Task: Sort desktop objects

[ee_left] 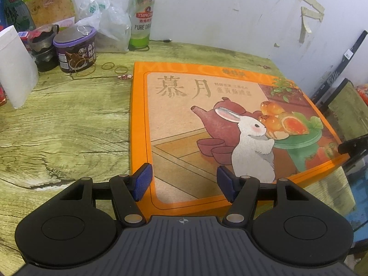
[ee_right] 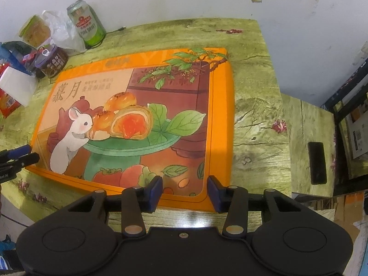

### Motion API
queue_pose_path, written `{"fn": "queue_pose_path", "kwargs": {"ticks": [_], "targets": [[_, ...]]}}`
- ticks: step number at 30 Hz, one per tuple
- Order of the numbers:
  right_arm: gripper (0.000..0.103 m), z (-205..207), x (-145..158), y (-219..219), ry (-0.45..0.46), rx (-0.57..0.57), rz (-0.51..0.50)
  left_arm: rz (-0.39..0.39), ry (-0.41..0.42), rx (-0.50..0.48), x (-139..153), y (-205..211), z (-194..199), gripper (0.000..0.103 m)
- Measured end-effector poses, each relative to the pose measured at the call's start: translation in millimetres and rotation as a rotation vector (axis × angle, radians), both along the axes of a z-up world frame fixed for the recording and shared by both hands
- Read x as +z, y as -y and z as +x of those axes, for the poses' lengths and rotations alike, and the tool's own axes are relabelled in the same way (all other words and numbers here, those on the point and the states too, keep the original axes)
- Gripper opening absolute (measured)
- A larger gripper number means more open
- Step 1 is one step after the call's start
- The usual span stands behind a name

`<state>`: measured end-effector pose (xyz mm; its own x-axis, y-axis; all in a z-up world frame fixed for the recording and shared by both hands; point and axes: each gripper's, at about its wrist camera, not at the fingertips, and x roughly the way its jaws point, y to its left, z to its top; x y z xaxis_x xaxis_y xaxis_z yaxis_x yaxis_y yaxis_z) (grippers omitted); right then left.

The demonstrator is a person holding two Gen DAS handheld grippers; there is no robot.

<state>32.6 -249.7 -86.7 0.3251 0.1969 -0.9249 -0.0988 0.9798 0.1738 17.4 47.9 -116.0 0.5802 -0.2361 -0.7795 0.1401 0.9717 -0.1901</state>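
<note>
The box (ee_left: 218,124), a wide flat orange gift box with a rabbit print, lies lid-up on the table (ee_left: 64,126), taking up most of its right half. It looks like stiff card with a smooth printed lid: probably light for its size but awkward, too broad for one gripper to span, and likely to slip or sag if pinched at a single corner. The near edge and its two near corners seem the sensible places to take hold, one gripper at each.

Its long axis runs left to right across the table in the right wrist view, parallel to the back wall; the printed title sits at the far left, so the picture reads upright from the near side.

The left gripper (ee_left: 184,181) hangs over the near left corner, tongs apart, nothing between them. The right gripper (ee_right: 185,193) sits at the near right corner, tongs apart and not visibly pressing the box.

A can (ee_left: 141,18), tub (ee_left: 74,50), bags and a white pack (ee_left: 16,66) crowd the far left.
</note>
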Motion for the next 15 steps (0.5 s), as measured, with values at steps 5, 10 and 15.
{"fn": "queue_pose_path", "kwargs": {"ticks": [5, 10, 15], "targets": [[0.042, 1, -5, 1, -0.012, 0.001, 0.010, 0.006, 0.007, 0.003, -1, 2, -1, 0.063], [0.042, 4, -11, 3, -0.030, -0.003, 0.023, 0.027, 0.021, -0.007, -2, 5, -4, 0.063], [0.042, 4, -15, 1, -0.029, 0.001, 0.022, 0.070, 0.040, -0.032, -4, 11, -6, 0.066]]}}
